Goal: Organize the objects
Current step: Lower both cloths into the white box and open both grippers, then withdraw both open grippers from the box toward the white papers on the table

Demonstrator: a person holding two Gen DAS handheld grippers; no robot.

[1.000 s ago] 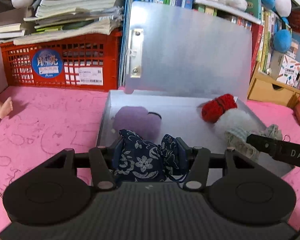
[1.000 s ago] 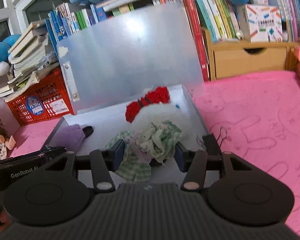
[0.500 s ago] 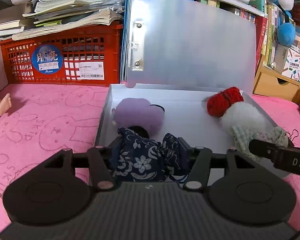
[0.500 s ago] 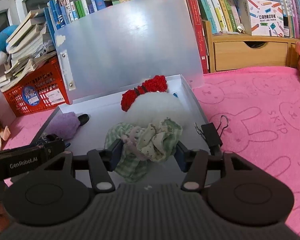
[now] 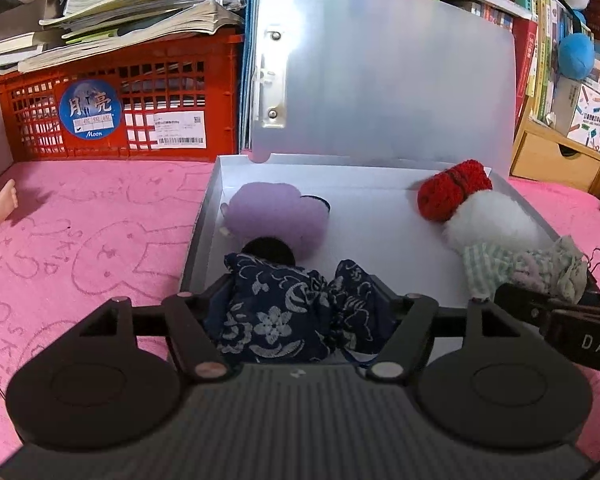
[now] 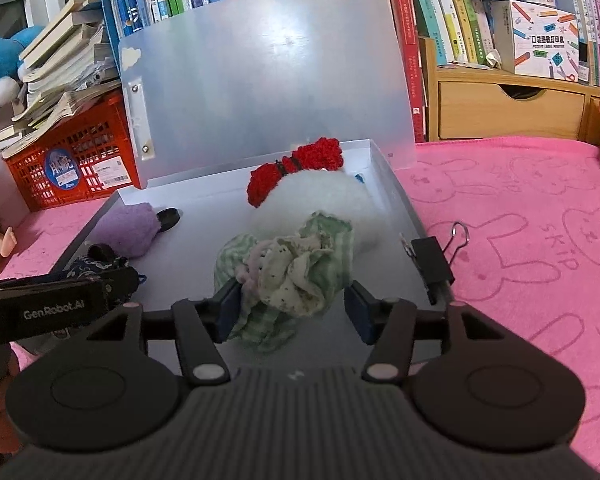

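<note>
My left tongs [image 5: 300,312] gripped the navy floral pouch [image 5: 288,312] over the open box's [image 5: 380,236] near-left edge. My right tongs [image 6: 292,304] stood parted around the green-checked cloth [image 6: 296,268] at its near-right edge.

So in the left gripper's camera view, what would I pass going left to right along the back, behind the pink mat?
Red crate with books piled on top → the grey box's raised lid → the shelf of upright books → the wooden drawer unit.
</note>
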